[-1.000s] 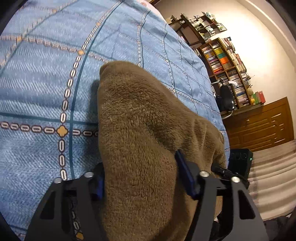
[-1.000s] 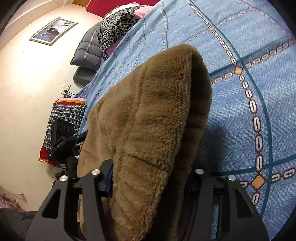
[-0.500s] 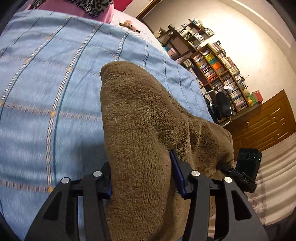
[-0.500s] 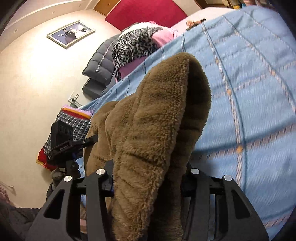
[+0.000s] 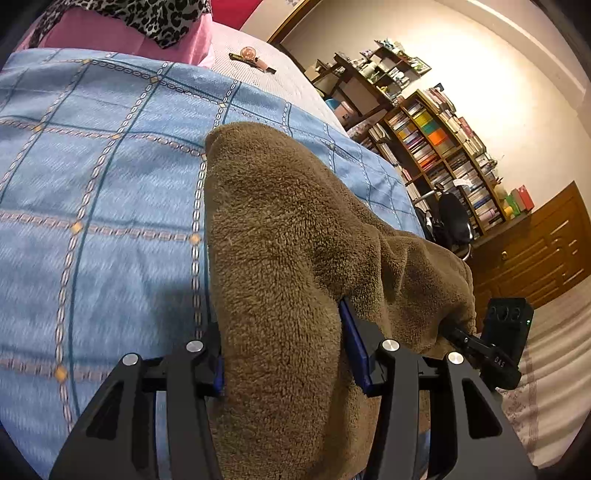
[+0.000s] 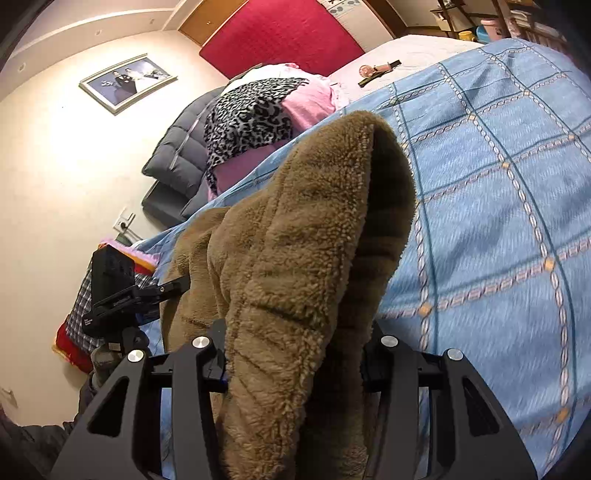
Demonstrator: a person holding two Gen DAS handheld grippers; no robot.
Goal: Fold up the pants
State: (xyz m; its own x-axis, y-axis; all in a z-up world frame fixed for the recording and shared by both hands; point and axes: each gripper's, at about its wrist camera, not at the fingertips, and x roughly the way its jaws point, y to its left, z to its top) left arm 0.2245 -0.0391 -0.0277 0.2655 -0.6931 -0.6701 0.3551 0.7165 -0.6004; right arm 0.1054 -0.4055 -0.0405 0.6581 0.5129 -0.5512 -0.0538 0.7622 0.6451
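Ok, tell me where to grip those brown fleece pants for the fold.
Grip the bunched end of the brown fleece pants, one corner per claw, coming from the near bed edge: left claw and right claw each clamp a thick fold there, the rest draping forward over the blue bedspread.

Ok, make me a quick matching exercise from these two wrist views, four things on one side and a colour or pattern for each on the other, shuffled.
Things:
1. fleece pants clamped in both tongs
2. bedspread
3. headboard panel
4. cloth draped over the pink pillow

Colours or patterns:
A. red
B. leopard print
C. brown
D. blue check

Pairs: 1-C, 2-D, 3-A, 4-B
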